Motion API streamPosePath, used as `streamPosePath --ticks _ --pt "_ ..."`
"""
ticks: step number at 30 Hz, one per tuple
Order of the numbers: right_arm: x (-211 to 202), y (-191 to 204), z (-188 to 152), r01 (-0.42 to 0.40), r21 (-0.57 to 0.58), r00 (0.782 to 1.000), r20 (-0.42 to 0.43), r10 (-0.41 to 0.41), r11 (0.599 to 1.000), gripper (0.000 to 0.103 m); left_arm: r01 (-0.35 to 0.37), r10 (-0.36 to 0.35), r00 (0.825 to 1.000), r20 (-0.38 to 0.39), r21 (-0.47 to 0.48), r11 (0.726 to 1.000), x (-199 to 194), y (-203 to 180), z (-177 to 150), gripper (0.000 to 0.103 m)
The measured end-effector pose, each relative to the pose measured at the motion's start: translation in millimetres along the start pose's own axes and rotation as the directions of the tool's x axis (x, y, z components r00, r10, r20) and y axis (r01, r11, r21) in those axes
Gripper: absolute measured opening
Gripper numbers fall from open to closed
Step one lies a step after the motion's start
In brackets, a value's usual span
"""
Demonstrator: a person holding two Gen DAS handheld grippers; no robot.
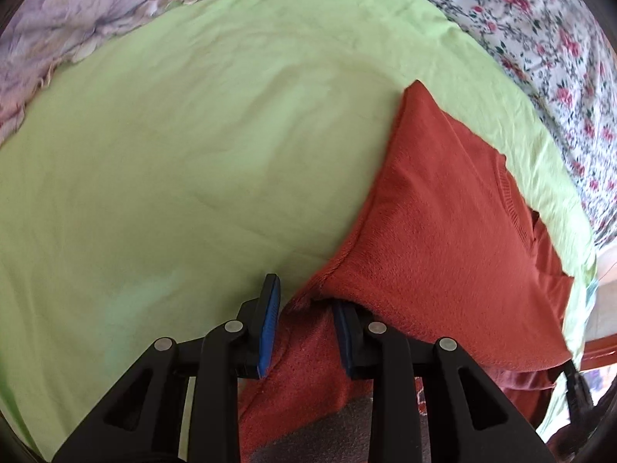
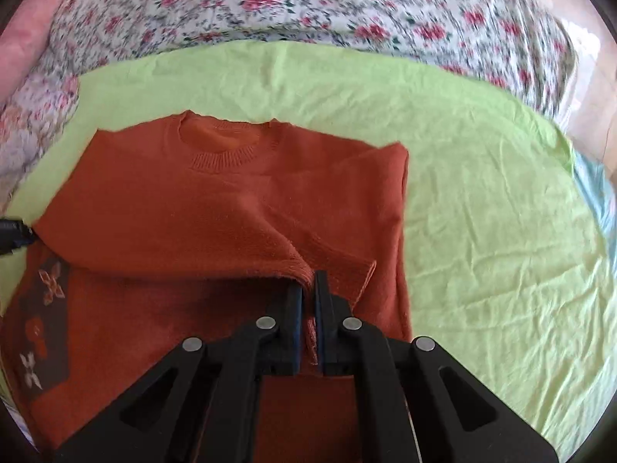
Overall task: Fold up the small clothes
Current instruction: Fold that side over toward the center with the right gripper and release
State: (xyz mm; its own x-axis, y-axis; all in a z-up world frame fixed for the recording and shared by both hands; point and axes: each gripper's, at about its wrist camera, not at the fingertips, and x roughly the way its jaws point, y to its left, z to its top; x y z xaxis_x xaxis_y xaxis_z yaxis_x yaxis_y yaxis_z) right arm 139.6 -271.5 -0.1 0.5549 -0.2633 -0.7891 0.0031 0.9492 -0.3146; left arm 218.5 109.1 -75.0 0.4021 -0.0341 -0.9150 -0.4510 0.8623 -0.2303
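A small rust-orange knit sweater [image 2: 216, 200] lies on a light green sheet [image 2: 482, 208], its ribbed collar at the far side and a dark patterned panel at its near left. My right gripper [image 2: 307, 289] is shut on a raised fold of the sweater. In the left wrist view the sweater [image 1: 443, 216] is at the right, lifted at its near edge. My left gripper [image 1: 304, 308] has its blue pads a few centimetres apart, with the sweater's edge between them and draped over the right pad. The left gripper's tip shows at the right wrist view's left edge [image 2: 13, 235].
The green sheet [image 1: 173, 154] covers a bed. Floral bedding [image 2: 270, 4] lies along the far side and a pale floral blanket [image 1: 77, 11] at the far left. A reddish wooden bed edge [image 1: 601, 347] shows at the right.
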Motion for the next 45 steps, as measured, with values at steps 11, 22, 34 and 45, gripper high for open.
streamPosePath --ticks 11,22,34,45 --pt "-4.9 -14.5 -22.9 -0.032 0.024 0.992 -0.12 0.035 0.999 0.013 0.037 -0.035 0.998 -0.054 0.033 0.999 -7.0 11.0 0.0 0.03" --pt "-8.2 -66.6 7.1 -0.175 0.302 0.981 -0.028 0.192 0.937 0.034 0.121 -0.119 0.993 -0.02 0.194 0.974 -47.3 -18.0 8.5 0.042" --pt "17.8 -55.2 23.7 -0.098 0.214 0.992 -0.061 0.113 0.972 0.004 -0.08 0.091 0.996 -0.027 0.286 0.955 11.0 -47.2 7.1 0.047" --pt "8.3 -64.4 10.1 -0.082 0.321 0.987 -0.105 0.122 0.944 0.036 -0.064 0.084 0.995 -0.052 0.311 0.948 -10.5 -37.3 -9.6 0.046"
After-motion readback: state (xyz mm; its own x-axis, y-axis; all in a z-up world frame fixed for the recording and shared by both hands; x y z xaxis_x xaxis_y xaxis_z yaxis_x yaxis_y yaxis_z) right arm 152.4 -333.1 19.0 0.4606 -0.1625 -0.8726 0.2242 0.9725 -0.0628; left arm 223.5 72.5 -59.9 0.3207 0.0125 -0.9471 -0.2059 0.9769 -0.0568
